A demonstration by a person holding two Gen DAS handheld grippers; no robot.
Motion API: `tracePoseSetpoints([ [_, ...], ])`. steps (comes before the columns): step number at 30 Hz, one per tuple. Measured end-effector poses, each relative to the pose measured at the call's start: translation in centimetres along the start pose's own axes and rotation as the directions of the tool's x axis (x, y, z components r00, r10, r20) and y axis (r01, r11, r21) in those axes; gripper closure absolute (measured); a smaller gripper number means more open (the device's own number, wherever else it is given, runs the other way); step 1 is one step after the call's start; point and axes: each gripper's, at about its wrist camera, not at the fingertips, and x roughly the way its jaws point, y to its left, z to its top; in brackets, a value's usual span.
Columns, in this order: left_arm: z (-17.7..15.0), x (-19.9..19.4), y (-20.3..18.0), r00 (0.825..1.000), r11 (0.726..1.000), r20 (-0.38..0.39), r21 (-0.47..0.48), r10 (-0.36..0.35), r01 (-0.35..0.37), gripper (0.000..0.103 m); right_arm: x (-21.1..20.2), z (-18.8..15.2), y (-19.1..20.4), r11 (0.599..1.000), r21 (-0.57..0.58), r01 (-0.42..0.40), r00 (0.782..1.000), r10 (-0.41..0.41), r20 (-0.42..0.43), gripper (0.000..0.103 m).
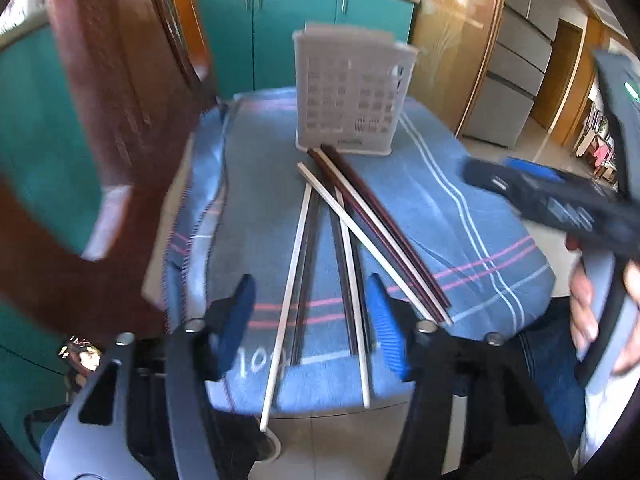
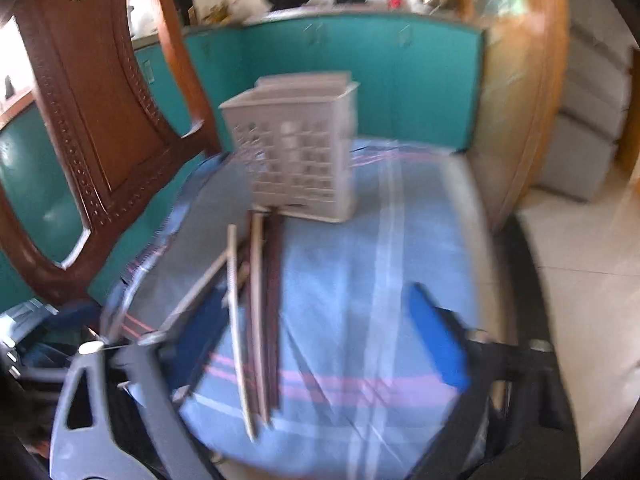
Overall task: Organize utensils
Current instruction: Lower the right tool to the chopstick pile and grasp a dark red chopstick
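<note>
We see the chopsticks (image 1: pixel 340 232) lying loose on the blue cloth (image 1: pixel 460 208) before the white holder (image 1: pixel 348 92). Our left tool (image 1: pixel 310 320) hangs half open over them, gripping nothing. Only the left view shows the hand (image 1: pixel 588 304); our right tool (image 2: pixel 320 344) is likewise empty.

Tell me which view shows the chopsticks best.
The left wrist view: the chopsticks lie sharp on the cloth, light and dark ones separable, running from the basket toward the camera. The right wrist view shows the same pile, but blurred and bunched together.
</note>
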Motion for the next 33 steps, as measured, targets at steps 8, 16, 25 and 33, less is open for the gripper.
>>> tracePoseSetpoints([
  [8, 3.6, 5.7, -0.1, 0.997, 0.999, -0.079, 0.053, 0.012, -0.007, 0.05, 12.5, 3.6, 1.5, 0.99, 0.015, -0.137, 0.953, 0.136, -0.27, 0.062],
  [16, 6.2, 11.7, 0.1, 0.982, 0.993, -0.188, 0.117, 0.022, 0.0, 0.077, 13.6, 3.3, -0.7, 0.975, 0.103, -0.199, 0.924, 0.222, -0.311, 0.09],
  [25, 7.9, 13.1, 1.2, 0.962, 0.983, -0.2, -0.033, -0.185, 0.183, 0.087, 12.5, 2.9, -3.3, 0.987, 0.096, -0.125, 0.942, 0.149, -0.301, 0.09],
  [33, 7.9, 11.6, 1.2, 0.977, 0.986, -0.131, -0.022, -0.168, 0.166, 0.097, 10.3, 4.9, -5.7, 0.984, 0.124, -0.126, 0.966, 0.15, -0.208, 0.09],
])
